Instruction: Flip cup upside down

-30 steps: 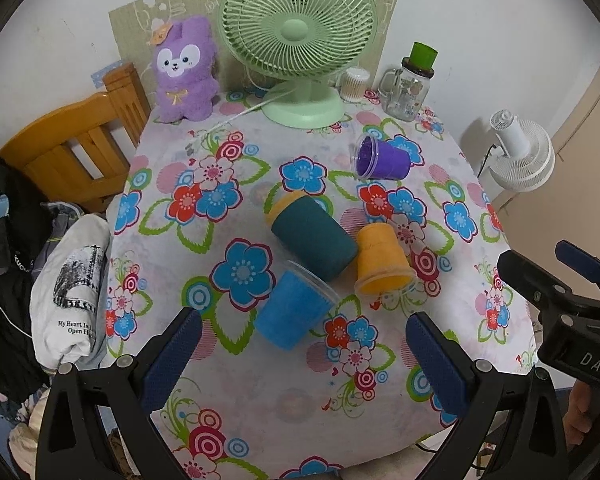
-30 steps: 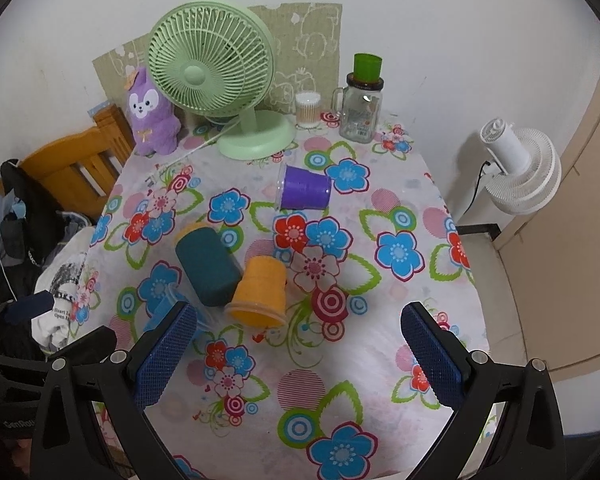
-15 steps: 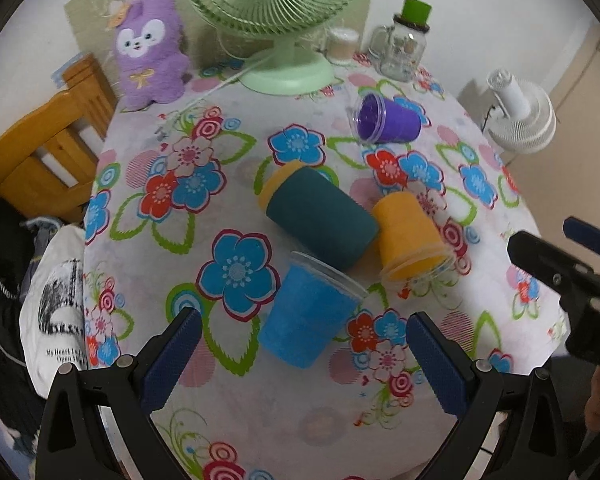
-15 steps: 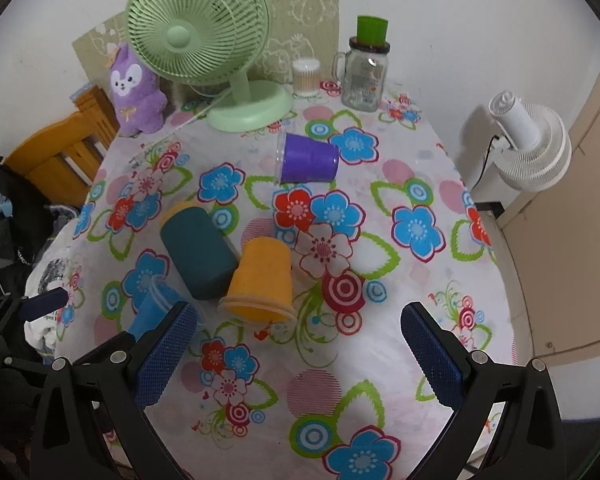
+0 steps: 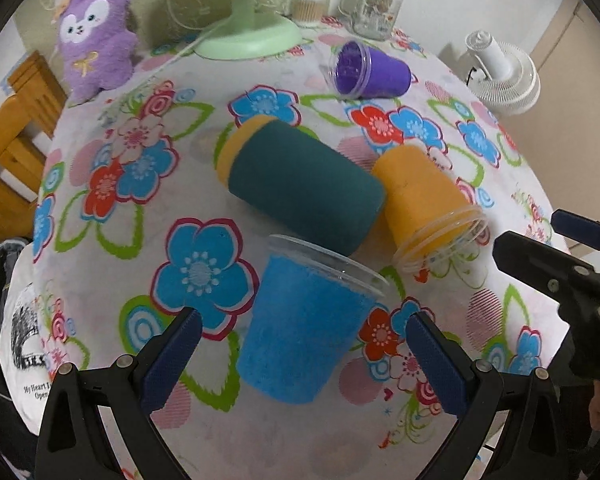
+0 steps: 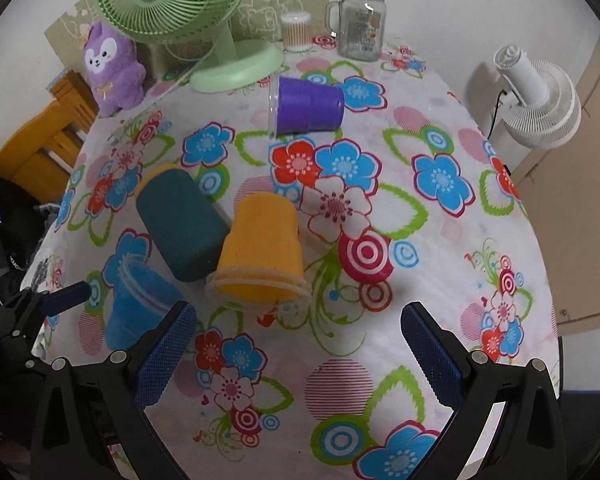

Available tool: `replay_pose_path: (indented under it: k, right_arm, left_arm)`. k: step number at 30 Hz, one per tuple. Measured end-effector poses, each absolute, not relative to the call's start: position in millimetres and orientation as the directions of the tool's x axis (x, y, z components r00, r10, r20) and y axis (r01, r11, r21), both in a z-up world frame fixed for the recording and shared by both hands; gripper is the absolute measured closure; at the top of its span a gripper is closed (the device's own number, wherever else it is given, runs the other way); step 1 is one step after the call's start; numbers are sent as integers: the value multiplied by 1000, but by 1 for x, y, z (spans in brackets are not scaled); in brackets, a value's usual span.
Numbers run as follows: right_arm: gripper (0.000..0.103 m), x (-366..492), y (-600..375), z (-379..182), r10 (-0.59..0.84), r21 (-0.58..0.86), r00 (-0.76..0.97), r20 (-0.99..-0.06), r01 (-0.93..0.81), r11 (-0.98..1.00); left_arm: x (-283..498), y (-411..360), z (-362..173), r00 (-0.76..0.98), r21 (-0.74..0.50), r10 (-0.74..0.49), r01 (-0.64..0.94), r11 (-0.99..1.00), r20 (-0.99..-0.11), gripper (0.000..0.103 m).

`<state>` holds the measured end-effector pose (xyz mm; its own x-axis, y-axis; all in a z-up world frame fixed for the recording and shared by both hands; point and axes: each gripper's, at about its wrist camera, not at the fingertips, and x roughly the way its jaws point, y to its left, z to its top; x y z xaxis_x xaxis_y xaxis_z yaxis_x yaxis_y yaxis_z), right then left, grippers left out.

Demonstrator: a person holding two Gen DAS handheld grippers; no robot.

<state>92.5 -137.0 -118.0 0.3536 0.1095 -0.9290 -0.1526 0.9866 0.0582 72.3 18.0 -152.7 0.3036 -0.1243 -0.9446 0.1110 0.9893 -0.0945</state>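
Observation:
Several cups lie on their sides on the flowered tablecloth [image 5: 148,208]. A blue cup [image 5: 304,328] lies with its base toward my left gripper [image 5: 302,360], which is open and straddles that base without touching. A dark teal cup [image 5: 300,188], an orange cup [image 5: 424,204] and a purple cup [image 5: 368,72] lie farther back. My right gripper [image 6: 300,348] is open and empty, just in front of the orange cup [image 6: 262,248]. The right wrist view also shows the blue cup [image 6: 136,304], the teal cup [image 6: 180,224] and the purple cup [image 6: 306,106].
A green desk fan [image 6: 204,28], a purple plush toy [image 6: 112,72], a glass jar with a green lid [image 6: 360,24] and a cotton-swab tub [image 6: 296,32] stand at the table's back. A wooden chair [image 6: 40,140] is at the left, a white floor fan [image 6: 536,96] at the right.
Both grippers have moved forward and lower toward the table. The blue cup now sits between my left fingers; the orange cup is closer to the right gripper. The cups have not moved.

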Motion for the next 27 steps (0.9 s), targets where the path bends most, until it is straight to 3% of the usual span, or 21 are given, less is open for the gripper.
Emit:
replay_pose_path:
  k: [8, 15, 27]
  right_arm:
    - [0, 92, -134, -132, 85, 34, 350, -933, -149, 988]
    - [0, 86, -131, -136, 74, 25, 351, -934, -142, 990]
    - [0, 84, -133, -115, 120, 44, 364, -924, -209, 977]
  left_arm:
    - [77, 18, -176, 290, -90, -126, 136, 987, -949, 12]
    - [74, 16, -188, 274, -108, -149, 159, 981, -950, 39]
    - [61, 21, -156, 335, -159, -145, -13, 987, -931, 40]
